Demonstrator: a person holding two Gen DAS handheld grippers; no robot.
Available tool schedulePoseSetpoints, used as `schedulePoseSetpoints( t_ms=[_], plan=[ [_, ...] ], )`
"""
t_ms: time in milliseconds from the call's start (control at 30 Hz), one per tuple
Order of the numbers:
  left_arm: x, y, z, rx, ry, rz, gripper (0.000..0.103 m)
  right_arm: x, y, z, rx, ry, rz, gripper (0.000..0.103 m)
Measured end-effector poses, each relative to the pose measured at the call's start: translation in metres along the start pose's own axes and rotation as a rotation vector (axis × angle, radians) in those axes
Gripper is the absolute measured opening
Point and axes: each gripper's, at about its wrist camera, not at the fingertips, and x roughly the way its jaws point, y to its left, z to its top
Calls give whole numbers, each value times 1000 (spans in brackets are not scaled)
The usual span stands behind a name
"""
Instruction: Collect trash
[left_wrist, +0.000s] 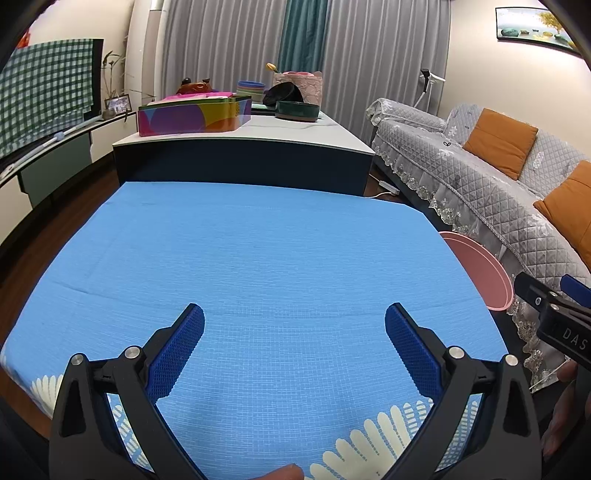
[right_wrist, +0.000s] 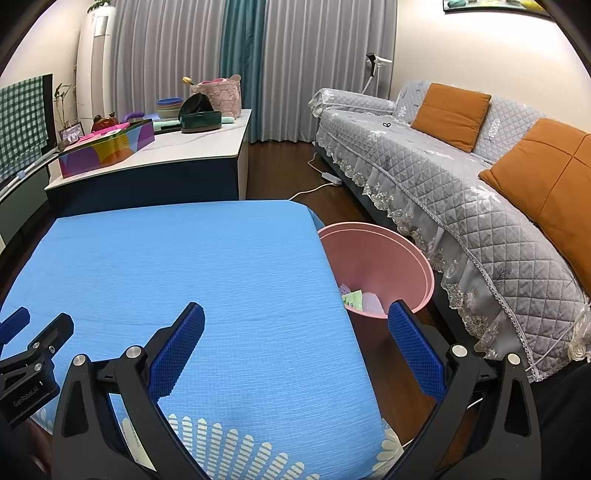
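The blue-covered table (left_wrist: 258, 258) is seen bare across its whole visible top, and no scrap of trash can be made out on it from either wrist view. The left claw (left_wrist: 294, 325) is held above the near part of the table, its blue pads (left_wrist: 177, 354) spread wide apart, with nothing between them. The right claw (right_wrist: 295, 325) is held at the table's near right edge, also spread wide and carrying nothing, one finger over the cloth and the other over the floor beside the pink bin (right_wrist: 373, 258). That bin stands on the floor just beside the table's right side, between table and sofa (right_wrist: 461, 177), and the trash (right_wrist: 360, 300) is found inside it: a green-printed wrapper and some pale, whitish pieces lie at the bottom, partly hidden behind the table edge. From the left wrist view only the bin's rim is caught at the right, with the other claw's body just near it. The collecting is judged to be finished or very nearly so, since the working surface is cleared and the pieces are already dropped in. What may be left cannot be told for certain: the floor near the table is only partly shown, and the far white table (right_wrist: 177, 147) with its colourful box and bowls looks like stored goods, not trash.
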Motion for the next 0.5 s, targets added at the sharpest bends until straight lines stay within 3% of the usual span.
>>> schedulePoseSetpoints(
  t_ms=[500],
  plan=[
    [0,2,0,3,-5,-12,95,1,-1,2,10,-4,-7,98]
  ],
)
